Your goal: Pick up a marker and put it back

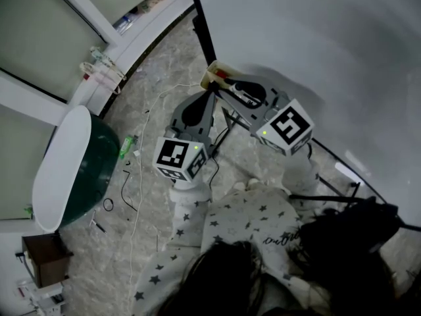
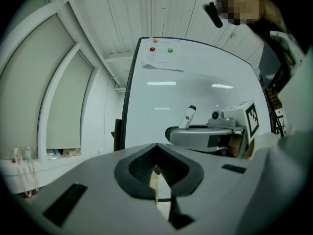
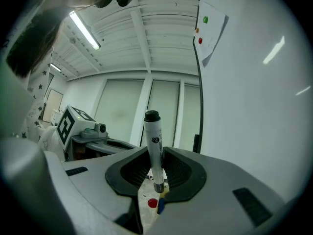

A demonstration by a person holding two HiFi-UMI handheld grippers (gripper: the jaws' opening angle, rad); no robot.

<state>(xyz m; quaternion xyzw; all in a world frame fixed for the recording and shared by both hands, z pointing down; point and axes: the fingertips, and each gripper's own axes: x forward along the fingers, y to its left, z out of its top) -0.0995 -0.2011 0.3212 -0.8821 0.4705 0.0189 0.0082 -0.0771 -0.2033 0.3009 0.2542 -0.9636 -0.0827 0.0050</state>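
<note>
A white marker [image 3: 153, 148] with a black cap stands upright between the pads of my right gripper [image 3: 155, 169], which is shut on its lower barrel. Beneath it lies the whiteboard's cream tray [image 3: 146, 214] with a red cap [image 3: 152, 203] and a blue one [image 3: 160, 205]. The left gripper view shows that same marker [image 2: 188, 116] sticking up from the right gripper in front of the whiteboard [image 2: 195, 92]. My left gripper [image 2: 156, 169] is shut with nothing in it. In the head view both grippers, left [image 1: 205, 101] and right [image 1: 238, 92], point at the tray [image 1: 214, 72].
A sheet of paper [image 2: 161, 62] with red and green magnets hangs at the whiteboard's top. On the marble floor are a white oval table [image 1: 62, 166] on a green base, a green bottle [image 1: 127, 145], loose cables [image 1: 135, 196] and a small brown box [image 1: 43, 259].
</note>
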